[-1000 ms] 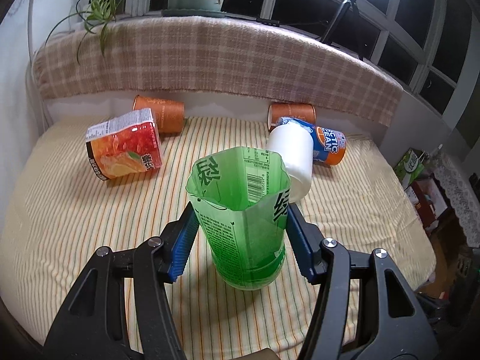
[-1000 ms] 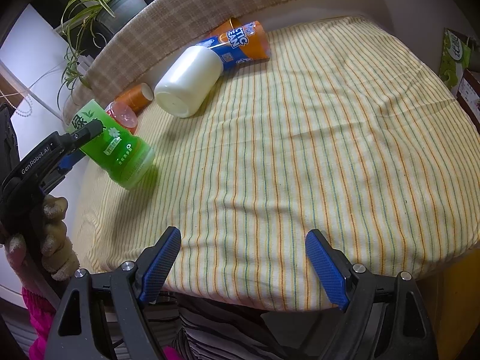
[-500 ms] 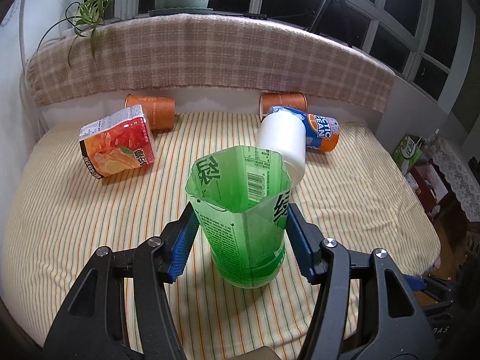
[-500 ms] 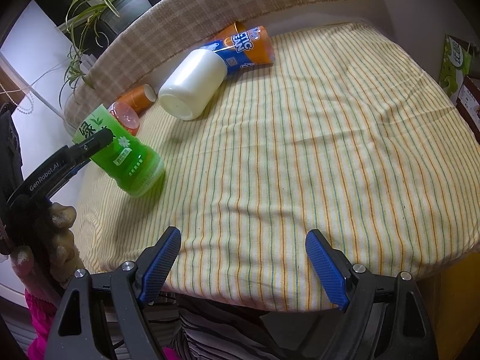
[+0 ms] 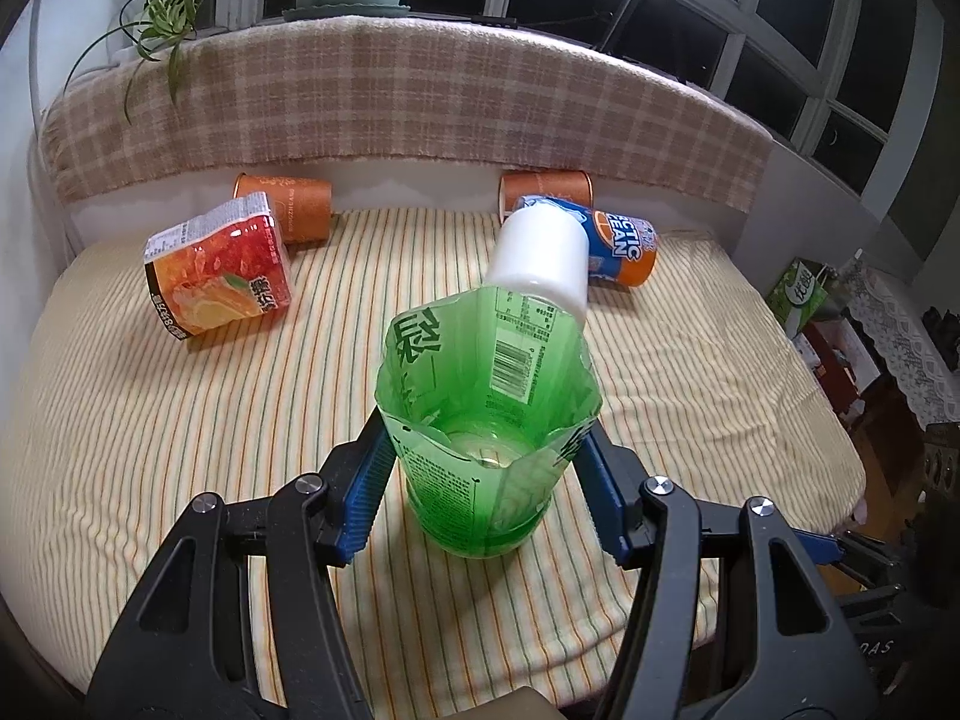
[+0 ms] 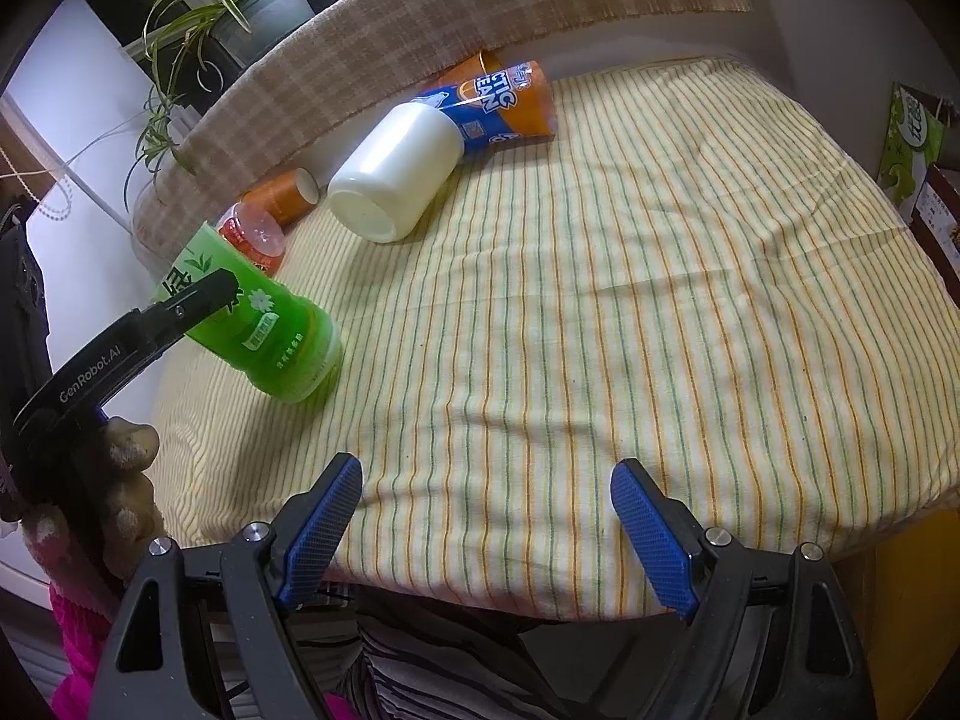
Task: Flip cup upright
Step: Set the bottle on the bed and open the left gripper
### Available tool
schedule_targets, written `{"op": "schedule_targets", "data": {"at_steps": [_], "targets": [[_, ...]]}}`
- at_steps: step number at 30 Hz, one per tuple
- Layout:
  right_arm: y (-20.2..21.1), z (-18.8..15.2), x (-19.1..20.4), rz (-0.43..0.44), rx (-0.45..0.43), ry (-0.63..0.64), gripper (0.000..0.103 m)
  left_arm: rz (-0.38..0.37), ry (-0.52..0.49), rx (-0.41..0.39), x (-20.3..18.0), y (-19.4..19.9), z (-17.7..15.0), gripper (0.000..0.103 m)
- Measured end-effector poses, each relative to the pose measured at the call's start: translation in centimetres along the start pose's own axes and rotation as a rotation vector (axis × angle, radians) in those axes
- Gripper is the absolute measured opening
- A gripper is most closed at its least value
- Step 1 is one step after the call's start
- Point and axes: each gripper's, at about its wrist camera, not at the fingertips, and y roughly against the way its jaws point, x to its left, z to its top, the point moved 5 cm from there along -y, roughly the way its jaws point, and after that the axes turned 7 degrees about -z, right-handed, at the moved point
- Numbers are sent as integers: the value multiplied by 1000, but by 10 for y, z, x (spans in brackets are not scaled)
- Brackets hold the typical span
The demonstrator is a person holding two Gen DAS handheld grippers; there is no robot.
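Observation:
A green cut-off bottle cup (image 5: pixel 486 438) stands mouth up on the striped cloth, and my left gripper (image 5: pixel 483 480) is shut on it with its blue pads against both sides. From the right wrist view the green cup (image 6: pixel 270 324) leans a little, base on the cloth, with the left gripper's black finger (image 6: pixel 180 312) across it. My right gripper (image 6: pixel 486 516) is open and empty over the table's front edge. A white cup (image 5: pixel 543 252) lies on its side behind the green one.
A red juice-print cup (image 5: pixel 216 270), two orange cups (image 5: pixel 288 204) (image 5: pixel 546 186) and a blue-orange cup (image 5: pixel 618 240) lie on their sides toward the back. A plaid-covered ledge (image 5: pixel 390 120) with a potted plant (image 6: pixel 240 6) runs behind. The table edge drops off at the right.
The left gripper has tipped the green cup's mouth more toward the camera, so its inside bottom now shows. The cup moved slightly nearer. The right gripper has stayed still.

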Motion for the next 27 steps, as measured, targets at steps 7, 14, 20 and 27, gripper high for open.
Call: {"op": "schedule_targets", "data": {"at_steps": [7,14,20,27], "targets": [[0,0,-1,0,-1,2,87,-24,-8,6,-6,3,-4,67],[4,-1,3,-10,-14,14,87,-58,-2,11,-7,7,-7,81],[9,3,9,-28,-40,34,87,-73,12,24,-3,14,-14,82],[18,8,20,-69,-94,82,87,-51,32,7,12,32,-25,82]]}}
